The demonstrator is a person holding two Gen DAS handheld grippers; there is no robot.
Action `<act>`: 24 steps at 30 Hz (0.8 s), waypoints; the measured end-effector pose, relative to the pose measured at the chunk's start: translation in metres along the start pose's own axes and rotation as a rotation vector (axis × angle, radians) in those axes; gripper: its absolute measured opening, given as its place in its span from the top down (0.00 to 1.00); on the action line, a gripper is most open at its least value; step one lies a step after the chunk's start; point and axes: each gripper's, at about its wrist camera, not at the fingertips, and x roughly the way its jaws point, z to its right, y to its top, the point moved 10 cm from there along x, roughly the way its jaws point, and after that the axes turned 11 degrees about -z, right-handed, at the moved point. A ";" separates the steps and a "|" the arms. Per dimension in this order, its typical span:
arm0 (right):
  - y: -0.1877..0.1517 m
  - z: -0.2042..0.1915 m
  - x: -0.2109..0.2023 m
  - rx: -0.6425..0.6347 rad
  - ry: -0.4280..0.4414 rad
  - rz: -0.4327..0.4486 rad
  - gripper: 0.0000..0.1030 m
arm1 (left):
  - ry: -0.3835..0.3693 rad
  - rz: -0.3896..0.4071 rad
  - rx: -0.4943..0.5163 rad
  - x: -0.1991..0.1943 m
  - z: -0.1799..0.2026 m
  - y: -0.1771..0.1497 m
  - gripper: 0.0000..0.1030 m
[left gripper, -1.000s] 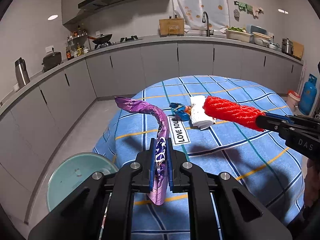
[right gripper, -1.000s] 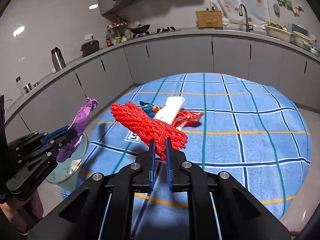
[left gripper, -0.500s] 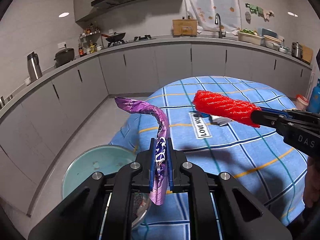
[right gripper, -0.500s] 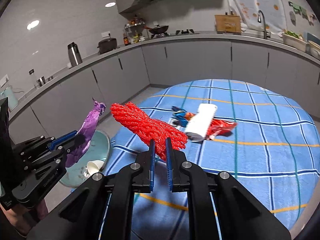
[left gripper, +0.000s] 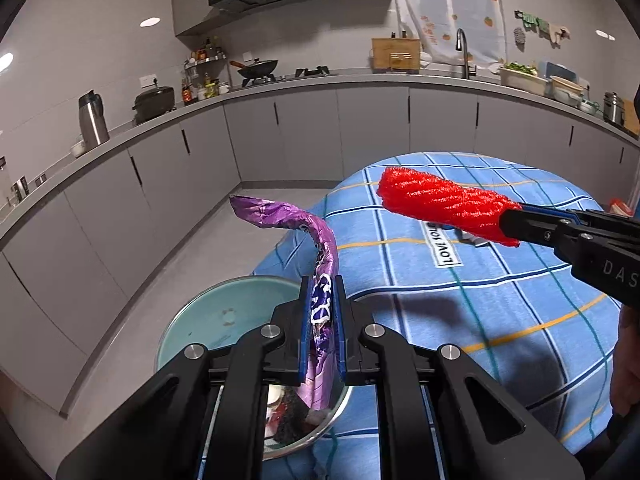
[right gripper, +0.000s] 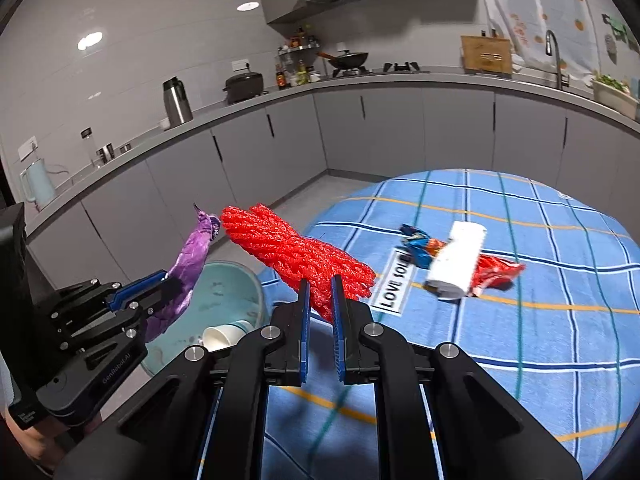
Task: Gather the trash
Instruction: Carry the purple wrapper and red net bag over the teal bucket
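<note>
A: Left wrist view first: we are carrying a purple wrapper point(left gripper: 320, 240), and the left gripper point(left gripper: 323, 312) is pinching it tight between its fingers point(left gripper: 306, 320). Its long axis is running up and away from us, curling over at the top.

B: And the teal bin point(left gripper: 200, 320) is sitting on the floor directly under those fingers, beside the table point(left gripper: 500, 320). We are judging the left hand to be the nearer one for the drop.

A: Right wrist view now: the right gripper point(right gripper: 320, 300) is clamping a red mesh bundle point(right gripper: 296, 248), which is pointing up and left toward the bin point(right gripper: 236, 280).

B: We are hanging over the table edge there, so the bin is lying down and to our left. More trash is waiting on the cloth: a white roll point(right gripper: 456, 260), a blue wrapper point(right gripper: 416, 244) and a red wrapper point(right gripper: 496, 272), all touching.
</note>
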 end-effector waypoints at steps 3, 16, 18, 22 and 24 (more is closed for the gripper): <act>0.002 -0.009 0.005 -0.012 0.013 -0.005 0.89 | 0.010 -0.003 -0.014 0.000 -0.010 -0.003 0.90; 0.009 -0.049 0.022 -0.070 0.051 -0.027 0.89 | 0.048 -0.014 -0.070 0.000 -0.050 -0.013 0.90; 0.010 -0.054 0.025 -0.077 0.054 -0.029 0.89 | 0.052 -0.016 -0.076 0.000 -0.055 -0.015 0.90; 0.012 -0.061 0.030 -0.086 0.060 -0.034 0.89 | 0.064 -0.021 -0.087 0.002 -0.064 -0.018 0.90; 0.013 -0.065 0.033 -0.091 0.063 -0.038 0.89 | 0.070 -0.024 -0.092 0.003 -0.068 -0.019 0.90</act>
